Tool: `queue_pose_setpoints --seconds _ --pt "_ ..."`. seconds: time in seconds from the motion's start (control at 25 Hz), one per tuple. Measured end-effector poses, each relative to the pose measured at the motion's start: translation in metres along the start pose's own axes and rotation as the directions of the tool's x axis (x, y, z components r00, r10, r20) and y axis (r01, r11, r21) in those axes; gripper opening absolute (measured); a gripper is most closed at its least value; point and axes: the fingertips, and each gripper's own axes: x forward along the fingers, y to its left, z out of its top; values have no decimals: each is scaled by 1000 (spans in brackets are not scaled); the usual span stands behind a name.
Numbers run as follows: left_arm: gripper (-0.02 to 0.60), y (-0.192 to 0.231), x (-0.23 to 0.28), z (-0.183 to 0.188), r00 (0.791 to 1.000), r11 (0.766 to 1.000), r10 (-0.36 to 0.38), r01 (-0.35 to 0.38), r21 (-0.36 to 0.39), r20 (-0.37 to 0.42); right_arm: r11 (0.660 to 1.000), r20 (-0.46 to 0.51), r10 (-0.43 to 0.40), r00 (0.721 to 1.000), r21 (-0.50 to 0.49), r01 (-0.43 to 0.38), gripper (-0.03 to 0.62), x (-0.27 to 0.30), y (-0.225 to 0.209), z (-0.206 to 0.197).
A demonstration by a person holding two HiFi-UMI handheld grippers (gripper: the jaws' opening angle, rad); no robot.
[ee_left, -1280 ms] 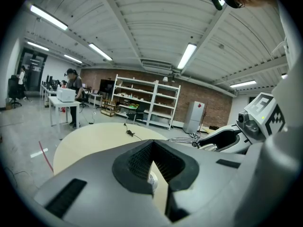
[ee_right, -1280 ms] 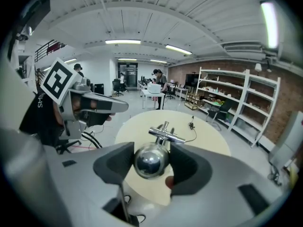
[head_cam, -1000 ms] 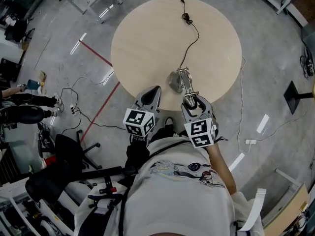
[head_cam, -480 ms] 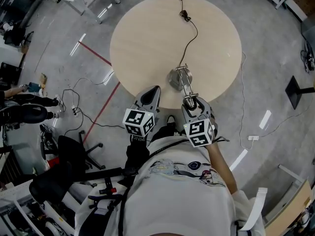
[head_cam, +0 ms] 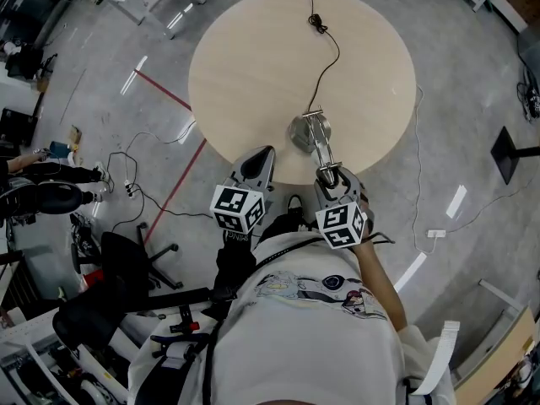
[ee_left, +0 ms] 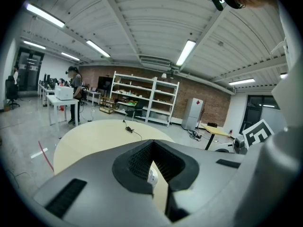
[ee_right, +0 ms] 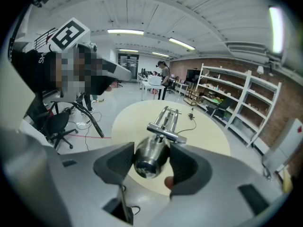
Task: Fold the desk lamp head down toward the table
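Observation:
A silver desk lamp stands near the front edge of the round beige table. Its round base rests on the tabletop, and its twin-rod arm reaches up toward me. The rounded metal lamp head sits between the pads of my right gripper, which is shut on it; in the head view that gripper hangs over the table's edge. My left gripper hovers at the table's rim, left of the lamp, jaws together and holding nothing. From the left gripper view only tabletop shows past the pads.
A black power cord runs from the lamp base across the table to a plug at the far edge. A black office chair and floor cables lie to the left. Red tape lines mark the floor. Metal shelving lines the far wall.
Almost nothing differs. The right gripper stays shut on the lamp head, the left gripper stays still, and the head view has shifted slightly.

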Motion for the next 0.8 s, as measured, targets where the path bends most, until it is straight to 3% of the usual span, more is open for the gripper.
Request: queue_pose_setpoints --seconds 0.32,0.8 --pt "0 -2 4 -5 1000 1000 -7 7 0 -15 1000 -25 -8 1000 -13 8 233 11 1 -19" --pt "0 8 2 -6 999 1000 23 -23 2 -32 998 -54 21 998 63 -17 210 36 3 -42"
